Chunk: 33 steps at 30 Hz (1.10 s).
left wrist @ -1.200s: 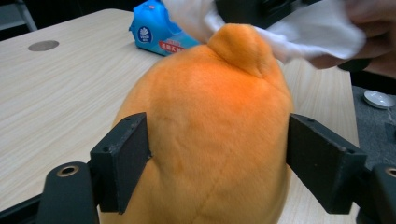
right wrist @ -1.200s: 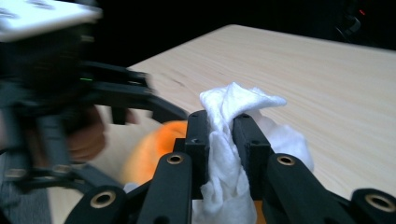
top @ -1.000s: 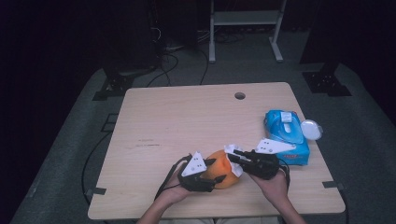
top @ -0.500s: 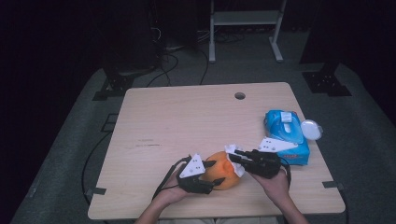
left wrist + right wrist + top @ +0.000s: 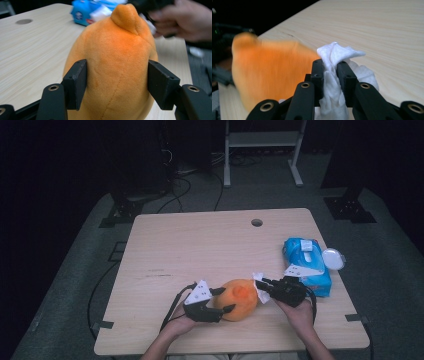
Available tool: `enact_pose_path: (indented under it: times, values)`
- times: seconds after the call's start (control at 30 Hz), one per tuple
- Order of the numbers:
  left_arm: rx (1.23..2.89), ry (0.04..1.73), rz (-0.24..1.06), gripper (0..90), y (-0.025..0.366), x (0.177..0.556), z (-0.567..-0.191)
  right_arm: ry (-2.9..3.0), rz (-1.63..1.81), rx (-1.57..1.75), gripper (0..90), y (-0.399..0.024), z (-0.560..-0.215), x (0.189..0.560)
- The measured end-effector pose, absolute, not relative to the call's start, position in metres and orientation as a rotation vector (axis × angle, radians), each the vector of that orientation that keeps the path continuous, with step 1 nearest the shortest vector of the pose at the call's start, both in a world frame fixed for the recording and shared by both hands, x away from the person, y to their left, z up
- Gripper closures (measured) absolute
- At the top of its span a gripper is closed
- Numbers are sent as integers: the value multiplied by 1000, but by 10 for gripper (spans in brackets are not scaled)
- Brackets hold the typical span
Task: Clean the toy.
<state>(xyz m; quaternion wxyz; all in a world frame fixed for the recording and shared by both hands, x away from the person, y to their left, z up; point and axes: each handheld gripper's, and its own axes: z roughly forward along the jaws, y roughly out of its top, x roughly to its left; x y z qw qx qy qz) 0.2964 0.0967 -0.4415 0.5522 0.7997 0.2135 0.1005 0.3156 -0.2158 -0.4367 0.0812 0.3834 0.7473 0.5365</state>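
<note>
An orange plush toy (image 5: pixel 241 296) lies on the wooden table (image 5: pixel 200 250) near its front edge. My left gripper (image 5: pixel 226 300) is shut on it from the left, its two pads pressing into the plush toy's (image 5: pixel 117 57) sides in the left gripper view, where the left gripper (image 5: pixel 117 82) holds it low down. My right gripper (image 5: pixel 262 285) comes in from the right, shut on a crumpled white wipe (image 5: pixel 262 292) that touches the toy's right side. In the right gripper view the wipe (image 5: pixel 337 55) stands pinched in the right gripper (image 5: pixel 332 75), with the blurred plush toy (image 5: pixel 269 70) just left of it.
A blue pack of wipes (image 5: pixel 306 262) lies at the table's right edge, a round white lid (image 5: pixel 333 258) beside it. A small cable hole (image 5: pixel 256 222) sits near the far edge. Cables trail from both grippers toward the front edge.
The right gripper with the wipe has shifted a little against the toy's right side. The left gripper and the toy have stayed where they were.
</note>
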Motion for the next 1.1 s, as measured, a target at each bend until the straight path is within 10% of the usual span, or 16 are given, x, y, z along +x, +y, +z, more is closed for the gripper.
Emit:
enact_pose_path:
  times: [0.47,0.67,1.1]
  values:
    - [1908,527,273,192,91,299,-453,2233,1670,1108,762,-209,-429,310]
    - [1903,533,275,415,96,295,-436,2228,1706,989,761,-196,-412,298]
    - [1884,510,240,459,98,292,-427,2248,1727,1015,759,-193,-418,301]
